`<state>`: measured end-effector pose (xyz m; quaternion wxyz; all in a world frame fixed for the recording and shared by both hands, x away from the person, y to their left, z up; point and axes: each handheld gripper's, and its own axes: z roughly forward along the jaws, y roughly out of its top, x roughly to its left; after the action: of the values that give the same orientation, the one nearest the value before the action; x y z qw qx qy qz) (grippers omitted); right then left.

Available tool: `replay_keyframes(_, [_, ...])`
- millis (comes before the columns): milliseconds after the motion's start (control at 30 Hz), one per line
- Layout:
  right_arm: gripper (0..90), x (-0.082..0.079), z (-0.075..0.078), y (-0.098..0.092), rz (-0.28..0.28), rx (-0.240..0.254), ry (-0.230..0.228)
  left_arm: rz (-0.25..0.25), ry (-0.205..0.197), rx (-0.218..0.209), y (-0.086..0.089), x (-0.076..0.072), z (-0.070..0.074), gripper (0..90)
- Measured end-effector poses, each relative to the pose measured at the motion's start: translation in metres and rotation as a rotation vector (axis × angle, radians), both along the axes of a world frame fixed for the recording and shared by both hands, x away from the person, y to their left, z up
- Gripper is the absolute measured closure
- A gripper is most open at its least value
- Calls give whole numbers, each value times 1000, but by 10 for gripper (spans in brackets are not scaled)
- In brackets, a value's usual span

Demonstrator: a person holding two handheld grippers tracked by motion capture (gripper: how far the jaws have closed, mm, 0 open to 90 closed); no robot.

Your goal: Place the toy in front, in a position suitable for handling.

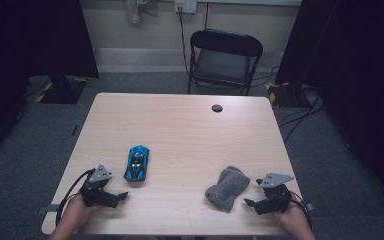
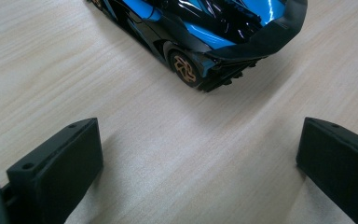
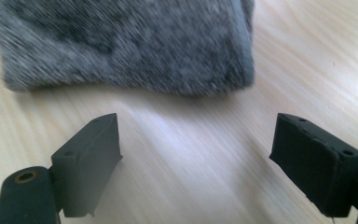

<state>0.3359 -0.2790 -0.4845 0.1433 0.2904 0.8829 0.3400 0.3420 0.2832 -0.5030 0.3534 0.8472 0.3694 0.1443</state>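
Observation:
A blue and black toy car [image 1: 137,163] sits on the light wooden table [image 1: 180,130], left of centre. My left gripper [image 1: 121,196] rests near the front left edge, open, its tips a short way from the car. In the left gripper view the car's rear end [image 2: 205,32] lies just beyond the wide-apart jaws, nothing between them. A folded grey towel [image 1: 226,187] lies at the front right. My right gripper [image 1: 248,203] stands open just right of it. In the right gripper view the towel [image 3: 121,42] lies ahead of the empty jaws.
A black folding chair [image 1: 223,60] stands behind the table's far edge. A small round dark hole [image 1: 217,108] marks the tabletop at the back right. Cables [image 1: 300,117] trail on the grey floor to the right.

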Motion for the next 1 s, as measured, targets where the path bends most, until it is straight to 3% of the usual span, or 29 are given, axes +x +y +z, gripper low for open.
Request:
replay_keyframes(133, [148,0,15,10,27,70,-3,1,0,-1,0,0,0,0])
replay_keyframes(533, [148,7,28,48,55,96,-20,3,0,-2,0,0,0,0])
replay_keyframes(700, [148,12,26,57,63,86,-14,4,0,-2,0,0,0,0])
replay_keyframes(1000, [149,19,0,70,64,36,35,5,-1,-2,-1,0,0,0])
